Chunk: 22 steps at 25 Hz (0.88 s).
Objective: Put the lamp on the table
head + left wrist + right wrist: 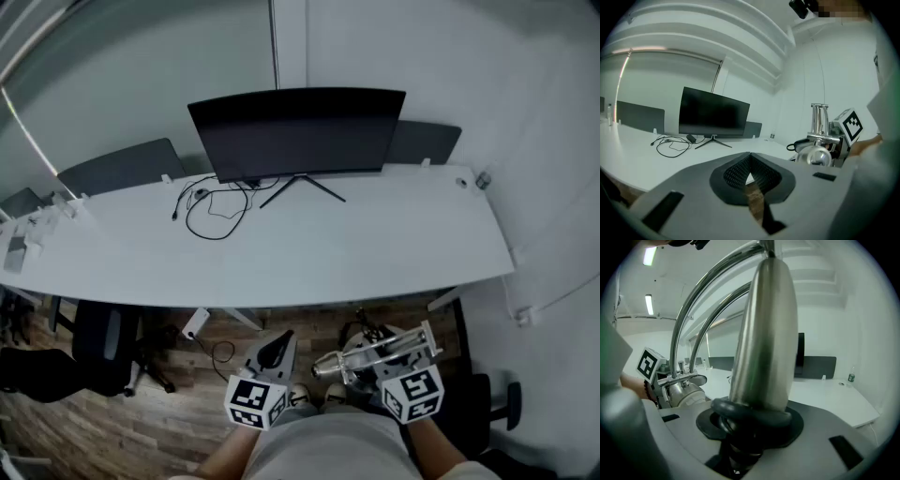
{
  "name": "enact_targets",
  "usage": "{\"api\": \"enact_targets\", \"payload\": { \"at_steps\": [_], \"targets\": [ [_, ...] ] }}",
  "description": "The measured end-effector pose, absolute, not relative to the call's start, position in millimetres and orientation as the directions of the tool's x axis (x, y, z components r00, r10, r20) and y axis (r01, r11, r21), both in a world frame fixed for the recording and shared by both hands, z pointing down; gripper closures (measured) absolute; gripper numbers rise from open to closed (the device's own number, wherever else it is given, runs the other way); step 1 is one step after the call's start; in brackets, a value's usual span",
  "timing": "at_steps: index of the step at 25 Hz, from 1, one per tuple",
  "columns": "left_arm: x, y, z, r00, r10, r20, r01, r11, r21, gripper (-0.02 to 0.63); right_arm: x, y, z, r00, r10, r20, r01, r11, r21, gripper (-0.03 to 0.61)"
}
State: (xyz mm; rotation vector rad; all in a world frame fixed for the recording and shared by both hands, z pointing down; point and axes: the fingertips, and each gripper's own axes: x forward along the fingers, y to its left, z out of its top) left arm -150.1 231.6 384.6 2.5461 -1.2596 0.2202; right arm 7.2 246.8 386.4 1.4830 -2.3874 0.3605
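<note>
No legible lettering, only square markers (patterns, not words) on left gripper's cube and right gripper's cube

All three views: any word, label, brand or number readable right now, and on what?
No readable words or numbers anywhere.
Left marker cube: black-and-white square pattern only.
Right marker cube: the same, no letters.
Bottle: label too small to read.
Monitor: dark, no brand legible.
The lamp: bare metal, no print.

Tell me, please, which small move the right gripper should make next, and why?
The right gripper is shut on the lamp, which hangs over the floor, short of the white table. So probably carry the lamp forward, past the table's near edge, before any lowering.
</note>
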Motion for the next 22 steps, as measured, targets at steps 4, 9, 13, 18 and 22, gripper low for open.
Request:
{"api": "enact_targets", "payload": {
  "at_steps": [4, 9, 13, 18, 22],
  "targets": [
    [-150.9, 229.2, 383.9, 0.605, -0.751, 0.266, -0.796, -0.573, 0.193, 0.612, 7.4, 245.2, 387.0, -0.415, -0.822, 0.389, -0.901, 0.43, -0.054, 0.411],
    [-150.1, 229.1, 385.6, 0.6, -0.753, 0.27, -0.8, -0.568, 0.193, 0.612, 9.6, 243.7, 391.0, -0.418, -0.82, 0.391, -0.901, 0.43, -0.061, 0.411],
    [-147.9, 230.3, 386.0, 0.599, -0.753, 0.273, -0.801, -0.567, 0.194, 0.612, 13.4, 243.6, 391.3, -0.42, -0.82, 0.388, -0.903, 0.422, -0.086, 0.411],
    [-142.5, 230.8, 386.9, 0.595, -0.753, 0.28, -0.803, -0.564, 0.193, 0.612, 16.3, 241.5, 390.7, -0.427, -0.82, 0.381, -0.899, 0.43, -0.081, 0.411],
    [-136.3, 230.4, 385.7, 0.586, -0.758, 0.286, -0.81, -0.555, 0.19, 0.612, 21.6, 238.3, 389.2, -0.432, -0.818, 0.379, -0.894, 0.443, -0.063, 0.411]
  ]
}}
